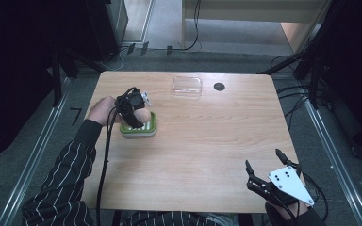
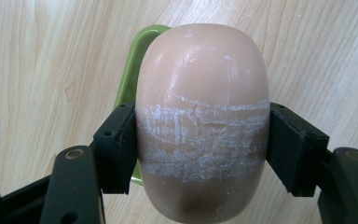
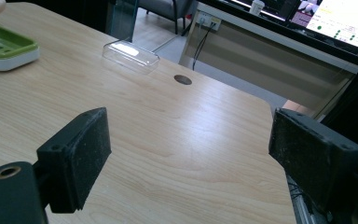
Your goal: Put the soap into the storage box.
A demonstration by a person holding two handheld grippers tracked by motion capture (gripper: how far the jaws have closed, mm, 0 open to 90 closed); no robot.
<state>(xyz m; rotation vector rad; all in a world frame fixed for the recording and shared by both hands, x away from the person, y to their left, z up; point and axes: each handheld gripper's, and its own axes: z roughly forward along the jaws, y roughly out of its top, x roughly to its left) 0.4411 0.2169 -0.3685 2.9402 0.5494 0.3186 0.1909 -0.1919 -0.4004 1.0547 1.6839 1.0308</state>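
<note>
Wood desk [image 1: 207, 141], pale grain, dark cluttered room w/ cables behind. Green soap dish [image 1: 140, 126] at desk left; clear lid [image 1: 187, 86] near far edge. Left tool [image 2: 200, 144] clamped on peach soap bar [image 2: 200, 116] just above dish: probably lower level, release gently. Right tool [image 1: 264, 165] wide open, empty, near corner.

The smooth peach oval soap bar [image 2: 200, 121] sits between the left gripper's fingers [image 2: 116, 147], above the green plastic soap dish [image 1: 141, 126]; the clear plastic lid [image 1: 187, 86] lies beyond them.
</note>
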